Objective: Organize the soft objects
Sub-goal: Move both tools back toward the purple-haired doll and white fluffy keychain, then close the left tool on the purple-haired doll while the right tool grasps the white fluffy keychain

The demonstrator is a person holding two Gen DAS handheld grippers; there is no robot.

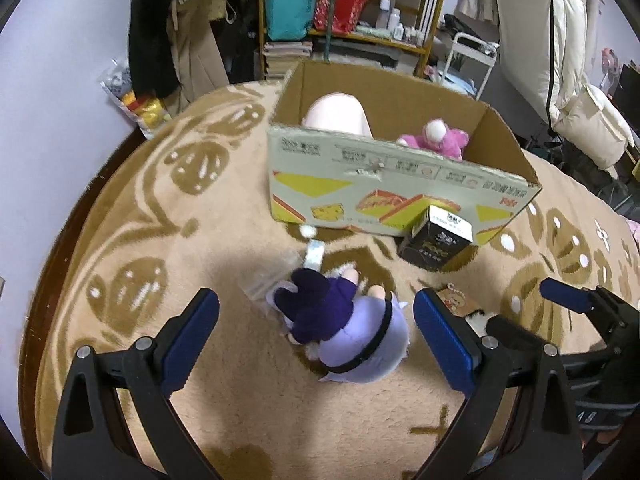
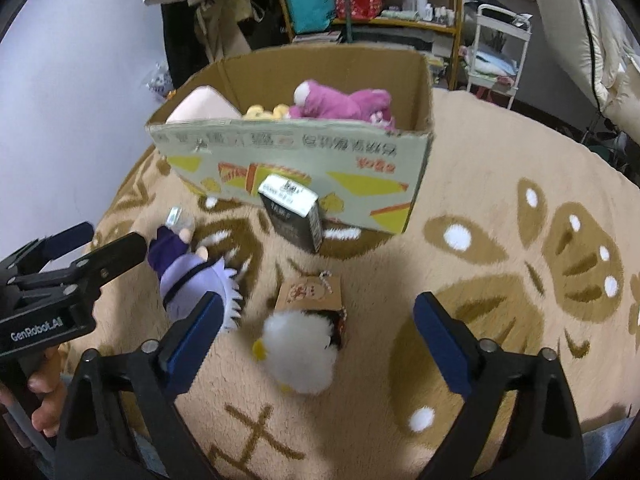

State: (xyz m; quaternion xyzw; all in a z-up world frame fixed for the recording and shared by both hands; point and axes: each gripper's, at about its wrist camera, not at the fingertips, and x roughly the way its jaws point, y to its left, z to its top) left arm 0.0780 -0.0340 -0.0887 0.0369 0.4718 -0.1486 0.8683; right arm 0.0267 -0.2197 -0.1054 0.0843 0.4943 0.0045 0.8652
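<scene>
Left wrist view shows the left hand-held gripper (image 1: 316, 334) spread wide, with nothing between its blue pads. The purple plush doll (image 1: 344, 332) lies on the patterned blanket (image 1: 132, 208) directly between and just ahead of those pads. Its long axis runs on a diagonal: the dark purple body points up and left toward the cardboard box (image 1: 384, 200), and the lilac head sits nearer the camera, closer to the right-side pad. Neither pad appears to touch it.

Right wrist view shows the right hand-held gripper (image 2: 318, 330) also spread wide and holding nothing. The white fluffy plush (image 2: 302, 354) lies between its pads, nearer the left-side pad, with a brown tagged item (image 2: 310, 294) touching its far edge. The same purple plush doll sits to the left of this gripper, outside its pads, beside the left hand-held gripper, which enters from the left edge.

Judgement: the left unit is the nearer one to the purple doll, and the right unit is the nearer one to the white plush. The coming grasp on the doll probably calls for a short descent and a closure across the doll's narrow width.

The box stands beyond both toys, open at the top. It already contains a pink plush (image 2: 344, 102), a yellow plush (image 2: 266, 112) and a pale cushion-like item (image 2: 202, 106). A dark carton (image 2: 292, 216) leans against the box's near wall.
</scene>
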